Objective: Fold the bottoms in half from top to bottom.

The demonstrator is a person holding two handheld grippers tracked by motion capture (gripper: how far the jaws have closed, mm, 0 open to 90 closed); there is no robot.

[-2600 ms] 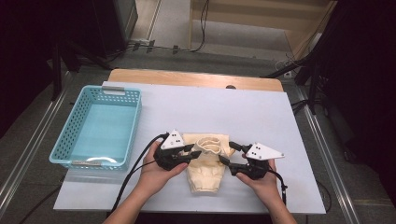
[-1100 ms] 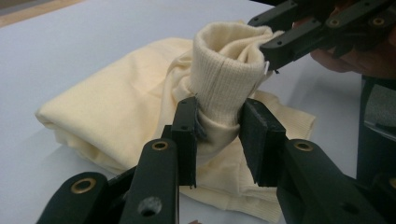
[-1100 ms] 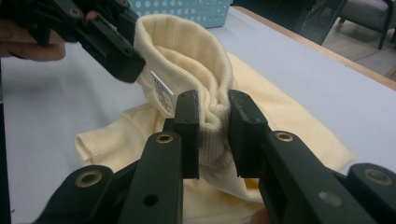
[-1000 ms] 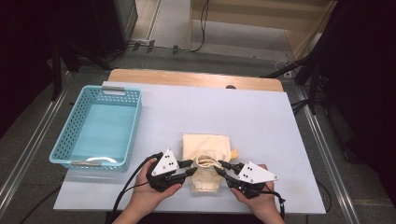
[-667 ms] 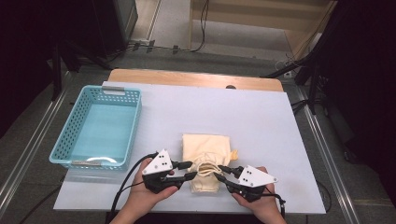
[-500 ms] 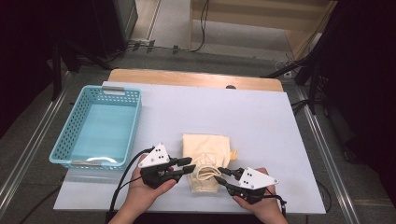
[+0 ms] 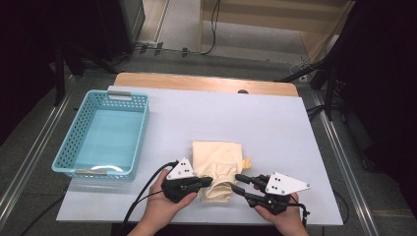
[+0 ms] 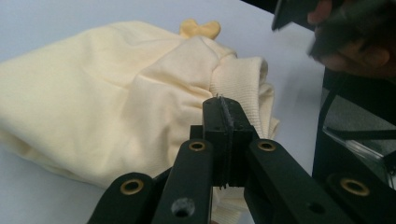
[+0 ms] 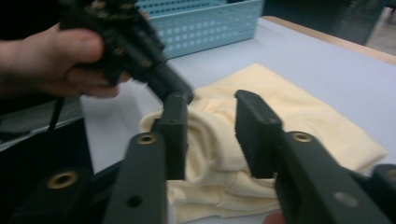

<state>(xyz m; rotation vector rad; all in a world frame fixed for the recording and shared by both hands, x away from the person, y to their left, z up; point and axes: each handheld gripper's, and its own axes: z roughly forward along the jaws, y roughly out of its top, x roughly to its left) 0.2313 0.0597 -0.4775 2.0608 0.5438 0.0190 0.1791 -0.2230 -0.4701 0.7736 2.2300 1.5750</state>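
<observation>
Garment (image 7: 217,164), pale yellow knit, lay on the white table (image 7: 275,123) near the front edge, between the two hands and well apart from the blue basket (image 7: 105,135) at the left. It was partly folded: a flat layer toward the far side, a bunched roll of ribbed cuff or hem at the near end. A small yellow tab poked out at its right edge.

Left gripper (image 7: 204,182) came in from the garment's near left side. In the left gripper view its jaws stood fully together just in front of the ribbed edge (image 8: 243,88), having just been closing; whether a fold of cloth was pinched between the pads I could not tell, as no fabric showed in the seam between them. Judged: a pinch on the thin edge, so the layer could be lifted or pulled without dragging the whole bundle.

Right gripper (image 7: 240,183) approached from the near right, jaws parted and clear of contact. In the right gripper view the ribbed roll (image 9: 210,140) sat in the gap between its fingers (image 9: 175,135), not yet pressed. Judged: staged to take the opposite end of the same edge, so both ends could be handled together for the next fold.

Basket was empty, probably the destination.
</observation>
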